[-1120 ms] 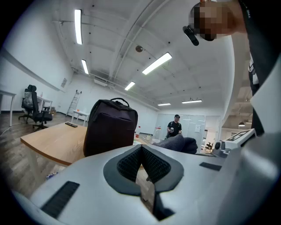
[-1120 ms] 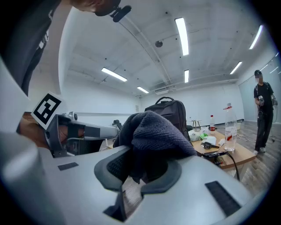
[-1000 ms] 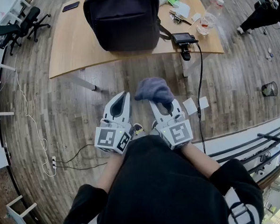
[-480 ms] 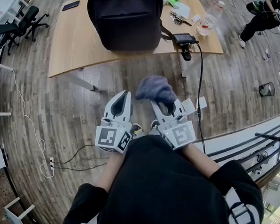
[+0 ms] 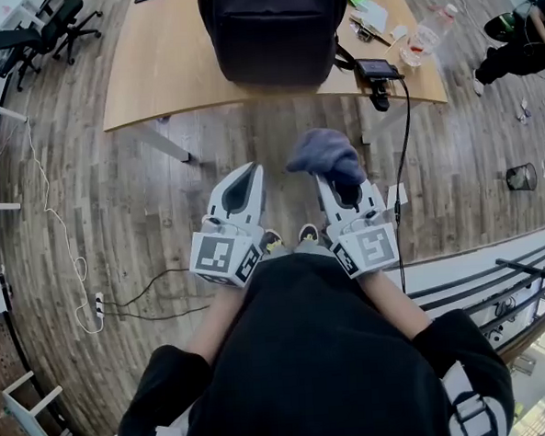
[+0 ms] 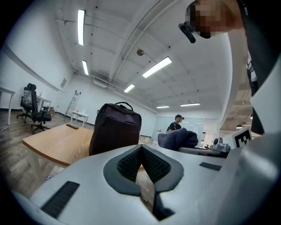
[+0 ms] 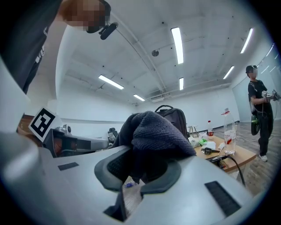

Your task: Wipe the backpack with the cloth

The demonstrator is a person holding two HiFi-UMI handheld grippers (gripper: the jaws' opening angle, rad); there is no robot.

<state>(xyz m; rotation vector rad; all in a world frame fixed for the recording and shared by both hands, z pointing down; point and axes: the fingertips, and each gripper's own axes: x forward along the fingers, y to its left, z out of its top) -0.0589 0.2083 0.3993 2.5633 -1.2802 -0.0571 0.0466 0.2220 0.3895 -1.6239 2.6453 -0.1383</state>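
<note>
A stretch of wooden floor (image 5: 115,204) lies between the person and the worktop (image 5: 153,72), so the wiping has not begun, and both grippers are held level, well apart from the task's thing. That thing, the dark backpack (image 5: 275,28), stands upright at the near edge of the worktop, its front face towards the person. The left gripper (image 5: 248,177) has its jaws fully together with nothing between them. The right gripper (image 5: 344,188) has its jaws clamped on the grey cloth (image 5: 324,154), which is pinched by a lower fold while most of it bunches up loose over the jaw tips. That bunching is the first risk, I judge: dragged across the bag's fabric, the loose mass could catch and pull free of the narrow pinch. The second is the bag itself. Standing tall near the edge, it may tip or slide under a firm push unless the empty left gripper braces it. To the bag's right, a black cable (image 5: 400,159) hangs from a small device down to the floor, and a clear bottle (image 5: 431,28) stands nearby. A wide sweep on that side could snag the one or knock over the other.
</note>
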